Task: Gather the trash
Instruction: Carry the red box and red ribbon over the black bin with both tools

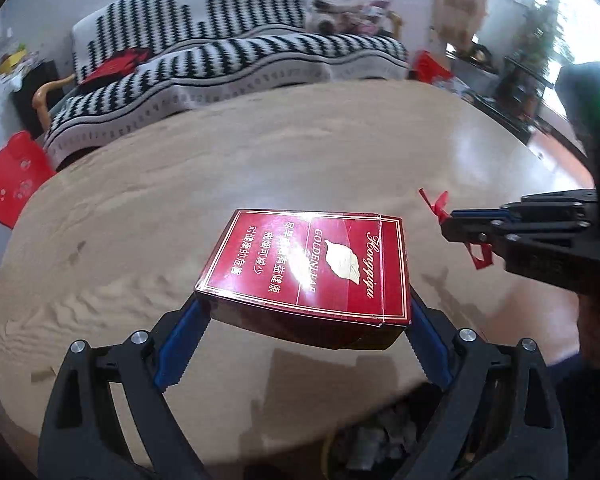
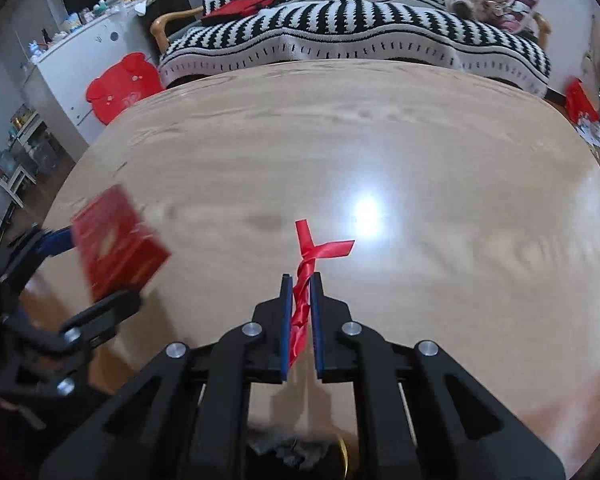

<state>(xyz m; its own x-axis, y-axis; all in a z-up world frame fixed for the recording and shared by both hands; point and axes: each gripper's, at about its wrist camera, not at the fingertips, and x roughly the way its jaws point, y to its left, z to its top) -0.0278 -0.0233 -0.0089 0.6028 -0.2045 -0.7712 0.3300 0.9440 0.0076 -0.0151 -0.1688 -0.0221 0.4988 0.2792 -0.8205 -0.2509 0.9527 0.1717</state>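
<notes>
A red cigarette box (image 1: pixel 312 268) with gold lettering hangs above the wooden table (image 1: pixel 140 200). My left gripper (image 1: pixel 304 308) is shut on it, its blue pads pressing the box's two sides with the jaws wide apart. In the right wrist view the same box (image 2: pixel 116 240) shows blurred at the left, in the left gripper (image 2: pixel 84 274). My right gripper (image 2: pixel 300 280) is shut on a twisted red ribbon (image 2: pixel 312 248), whose ends stick out past the fingertips. From the left wrist view, the right gripper (image 1: pixel 456 228) and the ribbon (image 1: pixel 436 204) are at the right.
A bin with crumpled waste (image 1: pixel 380 440) sits below the table's near edge, also visible as the bin (image 2: pixel 292 452). Beyond the table stands a sofa with a black-and-white striped cover (image 1: pixel 240 60). A red stool (image 1: pixel 12 176) and a white cabinet (image 2: pixel 80 60) are at the left.
</notes>
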